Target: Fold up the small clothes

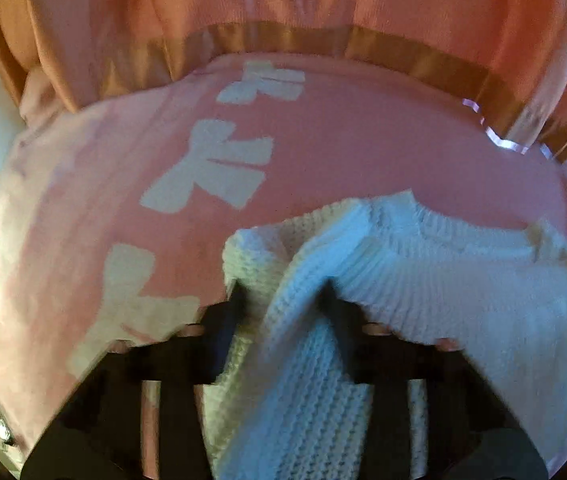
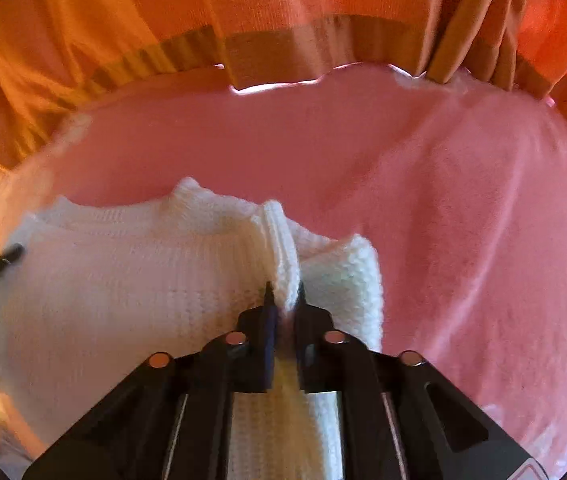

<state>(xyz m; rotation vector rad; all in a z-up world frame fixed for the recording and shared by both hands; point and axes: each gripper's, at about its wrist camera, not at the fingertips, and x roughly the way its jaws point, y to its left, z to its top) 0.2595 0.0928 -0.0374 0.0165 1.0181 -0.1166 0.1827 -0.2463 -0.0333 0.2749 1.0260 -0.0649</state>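
1. While the left wrist view is blurred, the left claw (image 1: 283,300) shows its two dark fingers (image 1: 231,312) standing a little apart with a thick fold of the white knit sweater (image 1: 423,280) bunched between them; the pads press on the knit, so it is grasping the sweater.
2. Beyond that fold, the sweater's ribbed neckline lies toward the upper right on the pink blanket (image 1: 363,140), which bears white bow shapes (image 1: 219,168) to the left.
3. Past the blanket's far edge hangs an orange curtain (image 1: 283,0) with a darker band; bare pink blanket lies open ahead and to the left.
4. From the right wrist view, the right claw (image 2: 285,300) is clenched nearly closed on a narrow ribbed ridge of the sweater, pinched up between the tips.
5. Most of the sweater spreads leftward, where the left claw's dark finger touches its far edge.
6. Open pink blanket fills the right and far side, up to the curtain's hem.
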